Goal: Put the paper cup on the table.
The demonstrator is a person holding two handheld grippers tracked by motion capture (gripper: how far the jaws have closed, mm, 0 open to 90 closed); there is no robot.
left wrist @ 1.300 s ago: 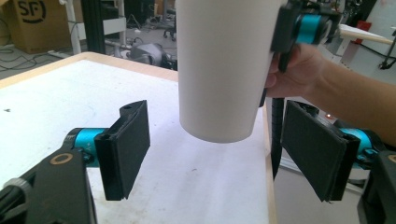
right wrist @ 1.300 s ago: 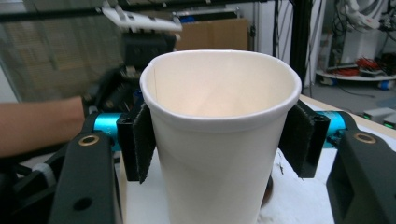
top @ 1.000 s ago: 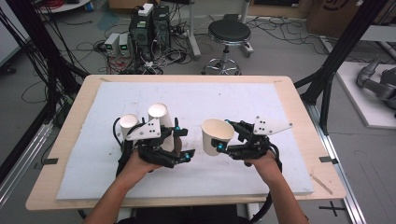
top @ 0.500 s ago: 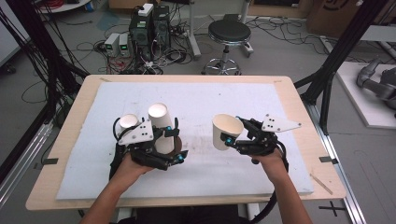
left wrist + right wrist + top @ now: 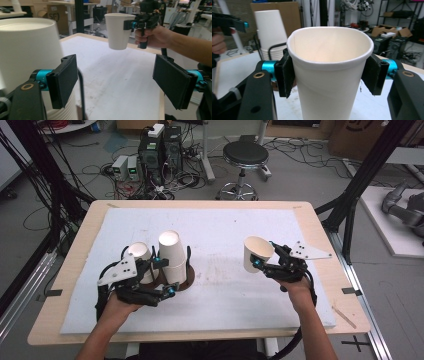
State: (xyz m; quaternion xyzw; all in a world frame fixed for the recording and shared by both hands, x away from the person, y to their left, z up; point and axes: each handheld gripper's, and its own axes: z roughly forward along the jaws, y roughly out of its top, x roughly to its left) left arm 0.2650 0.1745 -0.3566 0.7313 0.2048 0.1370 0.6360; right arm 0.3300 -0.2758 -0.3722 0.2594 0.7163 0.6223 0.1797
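A: What am I looking at from the high view?

B: I'm seeing the right gripper holding a single paper cup above the white mat, mouth up, well apart from the stack of upturned cups. That stack is standing in a dark wire holder on the mat's left half, and a second upturned cup is sitting just beside it. My left gripper is hovering next to the stack.

A: And through the left gripper view?

B: Its jaws are standing wide apart with nothing between them; they have just been opening. The stack is looming at the left, outside the left jaw. Farther off, I'm watching the other hand carrying the single cup in the air over the table.

A: The right gripper view?

B: Here I'm gripping the cup firmly, both pads pressing its sides just under the rim, the cup standing upright. Behind it, the stack is showing in its holder, with the left gripper reaching in at the upper left
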